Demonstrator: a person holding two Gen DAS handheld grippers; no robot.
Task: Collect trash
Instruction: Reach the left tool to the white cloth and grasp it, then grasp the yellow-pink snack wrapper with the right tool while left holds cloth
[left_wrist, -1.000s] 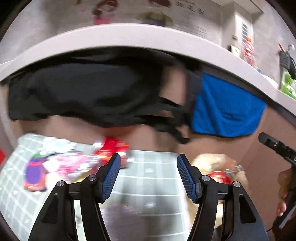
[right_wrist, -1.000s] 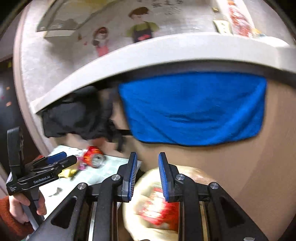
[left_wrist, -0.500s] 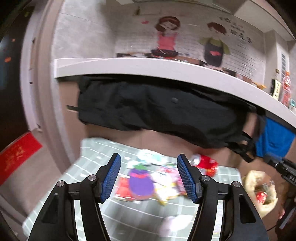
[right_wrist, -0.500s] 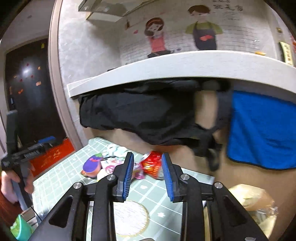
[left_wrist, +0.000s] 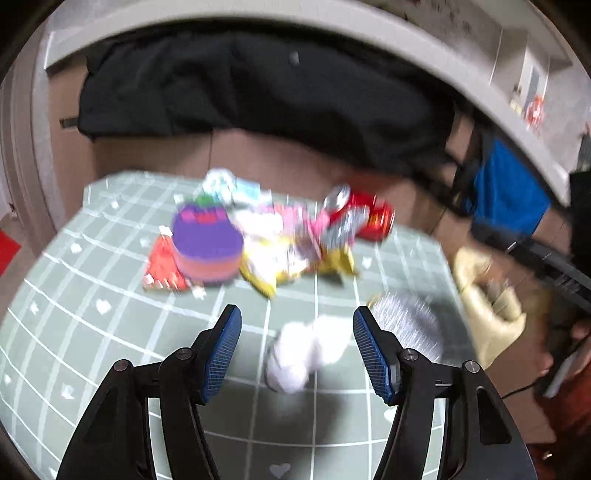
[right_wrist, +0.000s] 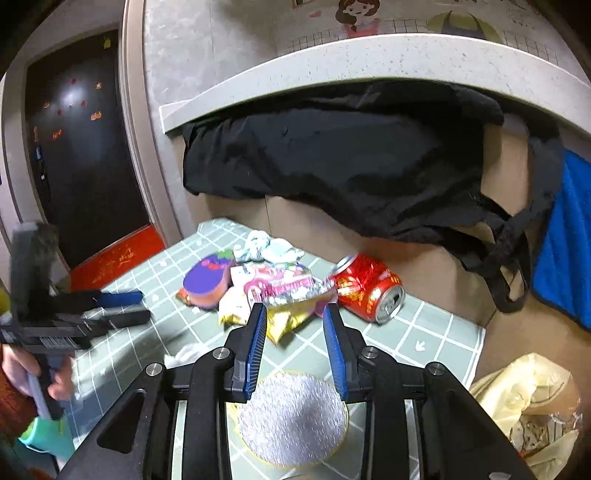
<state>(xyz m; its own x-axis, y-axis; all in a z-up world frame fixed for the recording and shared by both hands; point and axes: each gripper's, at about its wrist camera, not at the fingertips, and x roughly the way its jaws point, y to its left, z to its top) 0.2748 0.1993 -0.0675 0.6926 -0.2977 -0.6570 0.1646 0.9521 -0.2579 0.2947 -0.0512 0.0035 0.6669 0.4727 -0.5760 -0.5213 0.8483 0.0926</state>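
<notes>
Left gripper (left_wrist: 297, 354), jaws wide and empty, has swung from the yellow plastic bag (left_wrist: 487, 306) down over a crumpled white tissue (left_wrist: 306, 354), likely next pickup.

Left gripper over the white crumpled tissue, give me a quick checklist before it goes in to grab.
1. Left gripper jaws open, nothing between them: ok.
2. White crumpled tissue lined up between the fingers: ok.
3. Pads touching the tissue: cannot tell, blurred.
4. Round silver foil lid clear of the tissue: ok, it lies beside it.
5. Right gripper empty and apart: ok.
6. Yellow trash bag open to take it: ok.
</notes>
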